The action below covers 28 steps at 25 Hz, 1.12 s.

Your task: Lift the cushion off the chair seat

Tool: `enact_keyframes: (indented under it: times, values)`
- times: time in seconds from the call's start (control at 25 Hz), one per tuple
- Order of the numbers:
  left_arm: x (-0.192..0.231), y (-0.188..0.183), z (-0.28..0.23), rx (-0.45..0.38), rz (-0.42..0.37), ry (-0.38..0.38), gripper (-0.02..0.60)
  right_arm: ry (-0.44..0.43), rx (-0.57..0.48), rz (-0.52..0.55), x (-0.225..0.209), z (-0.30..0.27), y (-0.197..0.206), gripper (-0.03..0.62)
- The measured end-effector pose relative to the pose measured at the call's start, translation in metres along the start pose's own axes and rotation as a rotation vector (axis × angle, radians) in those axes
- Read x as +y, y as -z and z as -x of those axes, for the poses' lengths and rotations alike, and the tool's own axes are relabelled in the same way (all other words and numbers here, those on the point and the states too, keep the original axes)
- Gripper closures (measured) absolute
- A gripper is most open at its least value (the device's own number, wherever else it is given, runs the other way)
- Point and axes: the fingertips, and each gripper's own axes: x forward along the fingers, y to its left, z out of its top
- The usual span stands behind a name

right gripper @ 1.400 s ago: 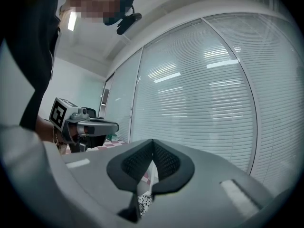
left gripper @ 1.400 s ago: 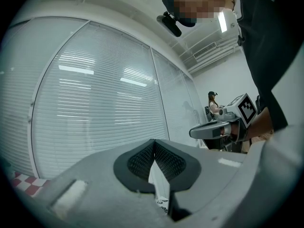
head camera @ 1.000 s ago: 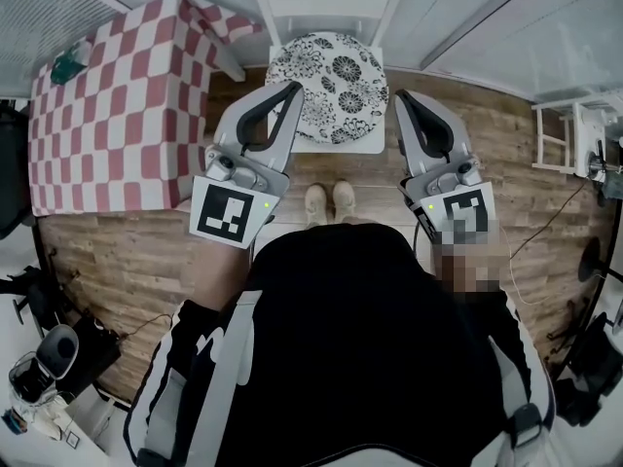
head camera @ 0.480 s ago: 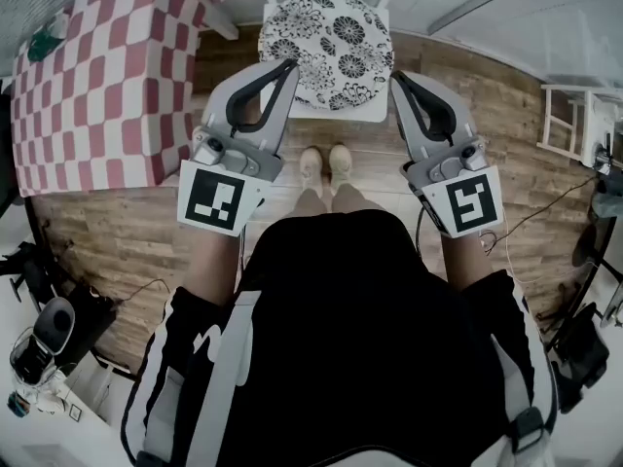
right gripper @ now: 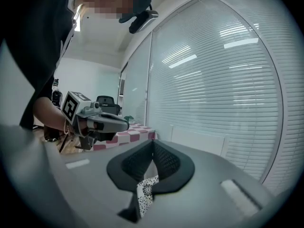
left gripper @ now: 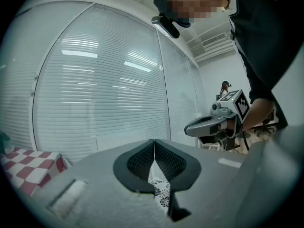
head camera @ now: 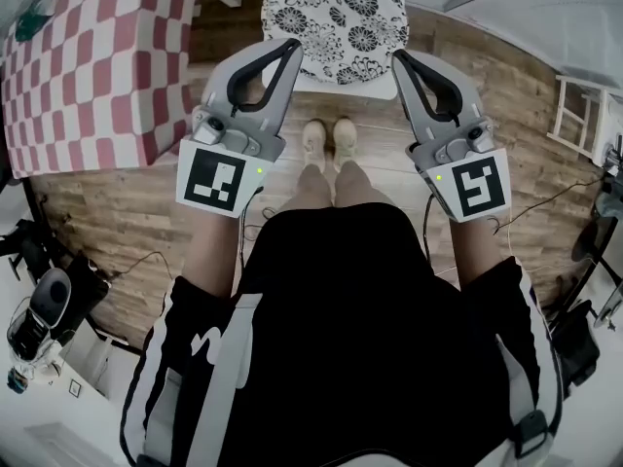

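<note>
now lower, left gripper point(head camera: 289, 47) and right gripper point(head camera: 398, 57) near the cushion point(head camera: 336, 13), both jaws closed, holding nothing

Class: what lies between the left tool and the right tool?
In the head view, the person's shoes on the wooden floor show between the left tool and right tool.

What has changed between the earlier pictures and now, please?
The left gripper and right gripper have come down a little, flanking the cushion, which now sits higher in the head view. Nothing was grasped or released. Both jaws stayed shut and empty; the cushion stayed on the chair seat.
</note>
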Motion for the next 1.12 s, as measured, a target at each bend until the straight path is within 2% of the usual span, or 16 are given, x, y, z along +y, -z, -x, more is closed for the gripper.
enact_keyframes:
  times: [0.32, 0.64, 0.72, 0.88, 1.12]
  values:
    - [-0.003, 0.049, -0.003, 0.076, 0.01, 0.014, 0.538, -0.063, 0.061, 0.035, 0.016, -0.011, 0.046, 0.595]
    - [-0.012, 0.106, -0.009, 0.157, 0.001, 0.063, 0.474, -0.118, 0.115, 0.063, 0.025, -0.026, 0.102, 0.556]
    - [-0.014, 0.117, -0.012, 0.173, -0.008, 0.076, 0.464, -0.139, 0.143, 0.092, 0.029, -0.03, 0.116, 0.54]
    - [-0.014, 0.14, -0.011, 0.201, -0.019, 0.076, 0.436, -0.187, 0.266, 0.207, 0.04, -0.032, 0.152, 0.524]
    - [-0.023, 0.184, -0.011, 0.285, -0.041, 0.125, 0.408, -0.232, 0.309, 0.238, 0.051, -0.038, 0.187, 0.498]
